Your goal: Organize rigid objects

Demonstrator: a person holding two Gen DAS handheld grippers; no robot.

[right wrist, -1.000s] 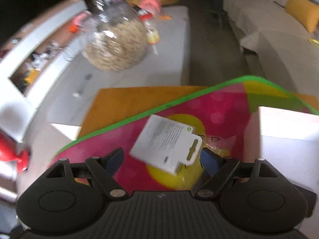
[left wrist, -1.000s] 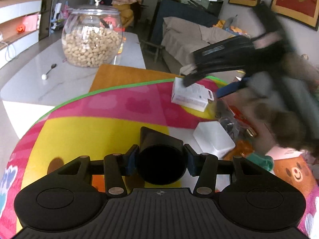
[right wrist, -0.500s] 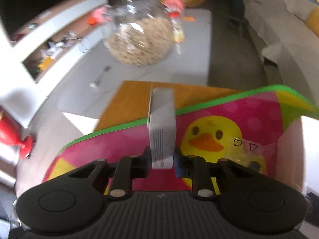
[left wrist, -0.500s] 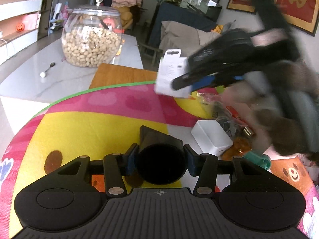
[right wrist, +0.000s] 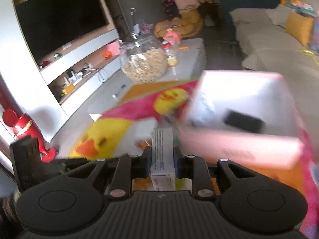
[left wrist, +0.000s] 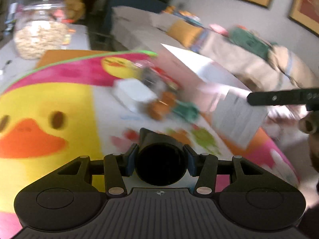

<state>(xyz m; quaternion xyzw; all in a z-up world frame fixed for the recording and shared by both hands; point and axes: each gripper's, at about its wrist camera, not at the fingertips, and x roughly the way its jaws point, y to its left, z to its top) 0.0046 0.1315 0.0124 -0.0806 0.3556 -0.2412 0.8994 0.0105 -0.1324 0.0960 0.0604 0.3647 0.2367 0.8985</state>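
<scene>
Covering the work surface was a bright play mat (left wrist: 49,103) printed with yellow ducks on pink, edged in green, with an orange board under its far side. Beyond it a pale table carried a glass jar of peanuts (right wrist: 144,63), and the room behind held a dark television (right wrist: 59,22) in a white wall unit, a beige sofa (right wrist: 265,39) with a yellow cushion, and framed red pictures.

On the mat stood an open pink-sided box (right wrist: 243,107) with a small black item inside; beside it lay a blurred clutter of small things, among them a white box (left wrist: 133,95).

The right gripper (right wrist: 162,159) was clamped on a slim white carton (right wrist: 162,153) with fine print, standing on edge between the pads just beside the pink-sided box. The left gripper (left wrist: 160,162) was closed around a black cylinder (left wrist: 160,159), held over the mat.
</scene>
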